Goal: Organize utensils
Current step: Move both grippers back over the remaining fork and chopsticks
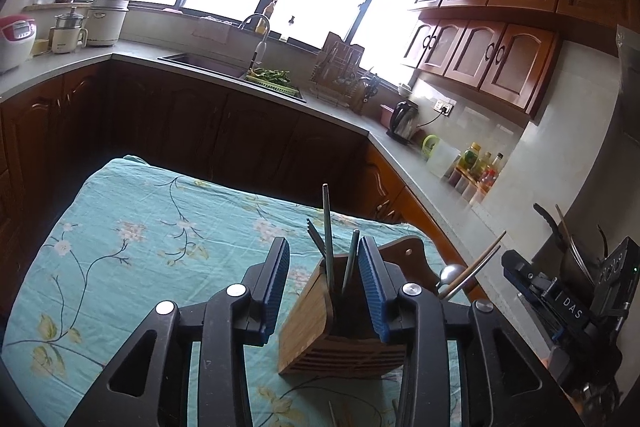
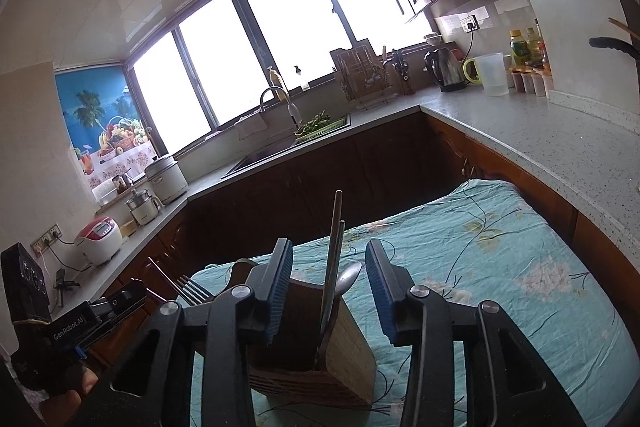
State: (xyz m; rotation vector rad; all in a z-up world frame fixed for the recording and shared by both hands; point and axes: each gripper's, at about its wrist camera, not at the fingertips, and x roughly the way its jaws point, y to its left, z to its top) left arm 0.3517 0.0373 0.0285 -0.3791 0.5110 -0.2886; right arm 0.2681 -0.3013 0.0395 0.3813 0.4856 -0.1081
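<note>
My left tongs (image 1: 324, 285) and right tongs (image 2: 329, 287) both hung apart and empty over the slotted bamboo utensil holder (image 1: 316, 323), which stood upright on the teal floral-clothed bench (image 1: 132, 227), its grey chopsticks (image 1: 329, 231) and steel spoon (image 2: 347, 279) already dropped in handle-up.

Counts on the cloth-covered surface

One wooden holder (image 1: 316, 327) stands there, with three dark handles (image 1: 327, 227) rising from its near slot in the left wrist view; one spoon (image 2: 347, 279) and one fork (image 2: 194, 290) show in the right wrist view.
</note>
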